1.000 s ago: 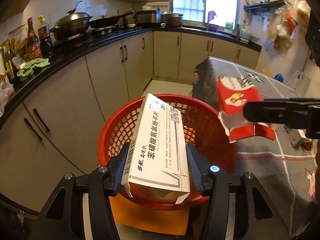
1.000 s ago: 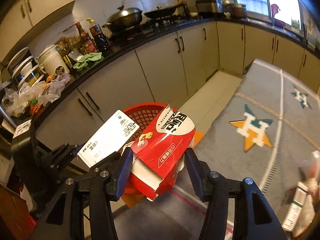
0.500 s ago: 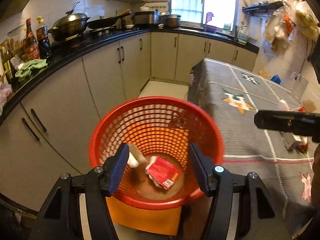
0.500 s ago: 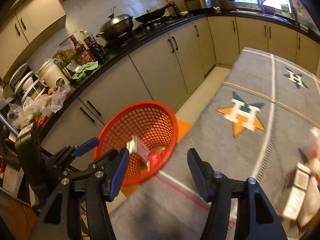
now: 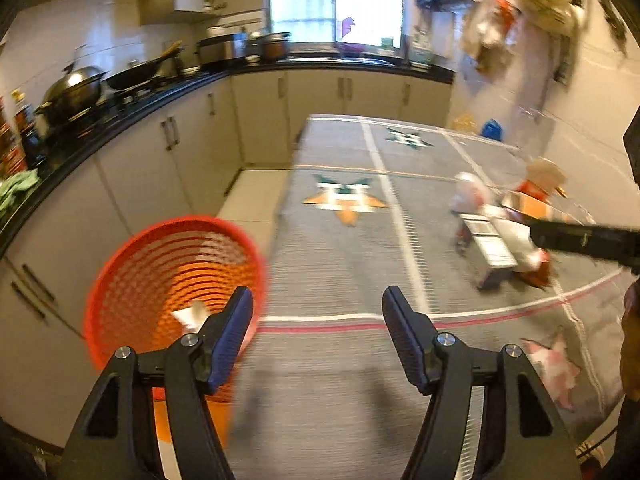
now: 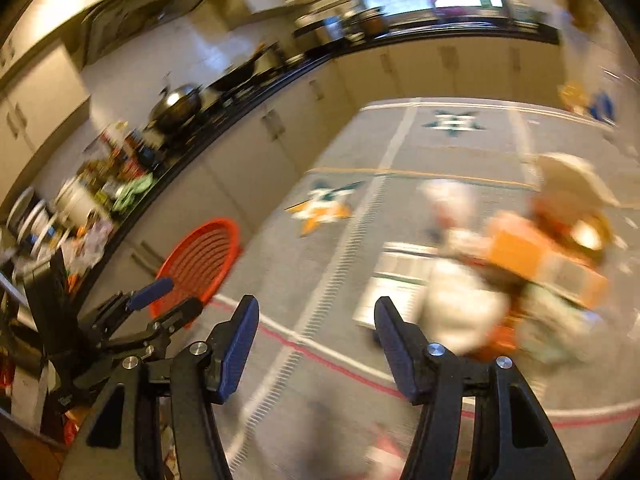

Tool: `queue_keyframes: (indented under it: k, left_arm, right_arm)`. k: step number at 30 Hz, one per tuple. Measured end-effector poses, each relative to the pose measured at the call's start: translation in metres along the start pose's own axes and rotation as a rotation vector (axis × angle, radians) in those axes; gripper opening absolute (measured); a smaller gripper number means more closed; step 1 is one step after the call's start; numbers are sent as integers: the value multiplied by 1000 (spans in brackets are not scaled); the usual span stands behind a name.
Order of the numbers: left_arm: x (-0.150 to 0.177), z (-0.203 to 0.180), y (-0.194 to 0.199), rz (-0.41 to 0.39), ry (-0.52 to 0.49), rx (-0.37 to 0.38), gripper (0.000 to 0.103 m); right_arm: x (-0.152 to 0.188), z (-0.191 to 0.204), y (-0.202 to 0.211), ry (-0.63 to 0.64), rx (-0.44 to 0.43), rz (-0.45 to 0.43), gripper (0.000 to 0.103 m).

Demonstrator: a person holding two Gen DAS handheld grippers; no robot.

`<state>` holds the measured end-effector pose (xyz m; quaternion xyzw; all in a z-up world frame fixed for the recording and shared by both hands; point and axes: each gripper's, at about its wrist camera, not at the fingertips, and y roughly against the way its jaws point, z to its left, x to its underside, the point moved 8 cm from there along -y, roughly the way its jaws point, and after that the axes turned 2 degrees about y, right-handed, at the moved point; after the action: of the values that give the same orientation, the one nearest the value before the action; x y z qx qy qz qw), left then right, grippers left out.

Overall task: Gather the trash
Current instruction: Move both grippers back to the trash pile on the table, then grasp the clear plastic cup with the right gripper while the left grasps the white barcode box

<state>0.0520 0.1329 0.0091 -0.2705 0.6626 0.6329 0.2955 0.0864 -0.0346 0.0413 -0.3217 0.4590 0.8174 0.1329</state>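
Beside the left finger of the left gripper (image 5: 318, 312), partly hidden behind its blue pad, stands the round red plastic mesh basket (image 5: 160, 276) with a pale scrap lying at its bottom; the jaws have just been opening and now stand apart with nothing between them, only the grey striped tablecloth with star patterns (image 5: 344, 248) showing through the gap; ahead of the right finger and off to its right lies the blurred heap of white and orange packaging trash (image 5: 500, 232), with a black bar of the other tool across its right edge. Well to the left of the right gripper (image 6: 316, 320) the same basket sits beyond the other gripper's blue-tipped fingers; its jaws have just been opening too, and stand wide and empty; just beyond its right finger the trash heap spreads, too smeared to tell single pieces.
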Motion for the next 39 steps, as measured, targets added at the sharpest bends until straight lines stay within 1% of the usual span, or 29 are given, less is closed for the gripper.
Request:
queue_keyframes:
  k: [3,7,8,9,11,12,14,18,20,23,26,28,29,30,31,32,34,36,39]
  left_arm:
    - [-3,-34,-6,10,-38,29,67]
    - [-14,-76,-12,17,-58,84,73]
    - [-16,-86,-15,20,-62,98,73]
    - [-18,-98,-18,26,-71,111,74]
    - [-20,-116,-24,32,-94,119,74]
    - [-20,-122,-28,37,-104,119,74]
    - [-19,-134,-36,52,-121,116,74]
    - [-16,-147,-52,66,-162,65,74]
    - [-14,-148,-59,79,-160,61,74]
    - [-12,-146,-68,91,-150,54,74]
    - [-13,-146,-77,100,-139,56,74]
    - [-13,-148,-83,105,-137,58,74]
    - [-13,-148,-85,107,-138,57,74]
    - [-12,-149,-88,106,-138,56,71]
    - [-12,-149,-90,108,-138,56,60]
    - [-11,-149,-92,118,-139,58,54]
    - [-7,-149,-97,142,-130,68,34]
    - [-4,-147,-100,154,-127,68,34]
    - [-2,-145,-95,146,-126,72,34]
  right_arm:
    - [-2,-41,38,-65,65,-69,65]
    - [-8,-93,89,-148,184,-175,65]
    - [-9,-104,97,-162,206,-190,64]
    - [-9,-118,106,-181,247,-209,65]
    - [-7,-141,118,-216,312,-225,64]
    - [-6,-152,122,-236,328,-228,64]
    - [-3,-167,125,-269,345,-225,64]
    - [3,-201,125,-342,378,-211,58]
    - [10,-211,123,-362,370,-200,54]
    - [13,-214,112,-369,357,-180,53]
    - [15,-213,97,-366,348,-146,46]
    - [18,-212,89,-361,344,-126,38]
    - [19,-212,86,-359,344,-117,31]
    - [20,-212,85,-358,342,-113,27]
    - [21,-211,85,-355,347,-110,24]
    - [21,-211,86,-349,353,-114,23]
    - [22,-209,89,-338,372,-120,21]
    - [23,-209,91,-334,374,-127,17]
    - [25,-204,98,-330,371,-144,13]
